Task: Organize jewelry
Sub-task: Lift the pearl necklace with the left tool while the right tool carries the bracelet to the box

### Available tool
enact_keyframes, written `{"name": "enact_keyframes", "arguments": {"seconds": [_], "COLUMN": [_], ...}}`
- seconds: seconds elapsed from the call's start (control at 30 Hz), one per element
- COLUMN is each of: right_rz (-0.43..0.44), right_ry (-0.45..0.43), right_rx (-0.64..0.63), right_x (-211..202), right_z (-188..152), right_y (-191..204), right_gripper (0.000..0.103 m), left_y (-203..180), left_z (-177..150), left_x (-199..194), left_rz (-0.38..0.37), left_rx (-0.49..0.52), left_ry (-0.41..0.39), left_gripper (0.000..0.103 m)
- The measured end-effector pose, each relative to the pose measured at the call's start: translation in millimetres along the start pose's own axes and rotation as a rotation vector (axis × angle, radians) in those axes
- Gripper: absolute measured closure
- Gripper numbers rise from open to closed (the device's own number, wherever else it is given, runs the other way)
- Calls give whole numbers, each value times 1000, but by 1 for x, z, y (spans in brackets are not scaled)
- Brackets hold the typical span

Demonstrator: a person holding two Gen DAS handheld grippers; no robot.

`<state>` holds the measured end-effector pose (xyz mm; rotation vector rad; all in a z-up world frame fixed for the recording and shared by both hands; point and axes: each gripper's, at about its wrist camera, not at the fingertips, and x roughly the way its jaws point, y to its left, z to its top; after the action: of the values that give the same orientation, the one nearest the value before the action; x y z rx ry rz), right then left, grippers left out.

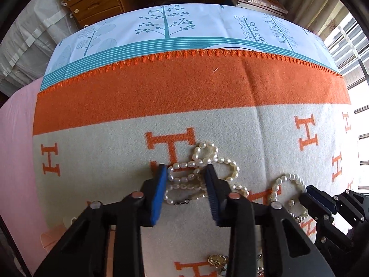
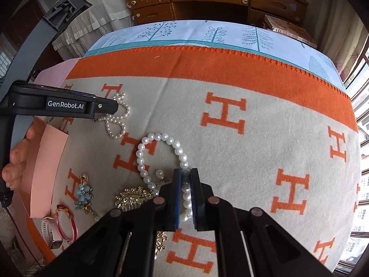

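Note:
A long necklace of small pearls (image 1: 203, 161) lies bunched on the cream and orange blanket (image 1: 115, 152). My left gripper (image 1: 186, 172) is open, its fingers on either side of the bunch, down at the blanket. In the right wrist view the same necklace (image 2: 117, 124) lies by the left gripper (image 2: 108, 110). My right gripper (image 2: 185, 176) is shut on a bracelet of larger round pearls (image 2: 161, 137), whose loop curves out to the left on the blanket (image 2: 253, 161). That bracelet (image 1: 286, 182) and the right gripper (image 1: 310, 196) show at the right of the left wrist view.
Other jewelry lies at the lower left: a blue flower piece (image 2: 84, 192), a gold leaf comb (image 2: 133, 197), a red bangle (image 2: 66, 225), a pink watch (image 2: 50, 233), a pearl earring (image 2: 160, 174). A pink open box (image 2: 43, 168) sits left. A wooden desk (image 2: 207, 0) stands behind.

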<state>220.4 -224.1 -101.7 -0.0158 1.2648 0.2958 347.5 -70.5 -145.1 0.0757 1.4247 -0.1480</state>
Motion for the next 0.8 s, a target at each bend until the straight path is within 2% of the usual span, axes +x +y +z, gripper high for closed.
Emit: {"name": "enact_keyframes", "arguments": {"seconds": [0.13,0.37,0.57,0.8], "right_rz": [16,50,64,90], "right_ry": [-5,-8,-82,-214], "right_rx": [13,60,87,87], "right_x": [-1,-4,-36,-96], "right_z": [-3,-10,-14,-22], "right_y": [-2,-8,-5,19], "right_gripper": [95,96,96,96], "left_y": [-6,6,16,35], "left_z": [-2,-20,-48,-97], "left_x": [1,-25,-88,-188], "left_rz": [-14,-57,-93,-119], "left_rx": [-5,-67,-66,-57], "left_ry": [4,-68,-189,-375], "left_gripper": [99,100,100,100]}}
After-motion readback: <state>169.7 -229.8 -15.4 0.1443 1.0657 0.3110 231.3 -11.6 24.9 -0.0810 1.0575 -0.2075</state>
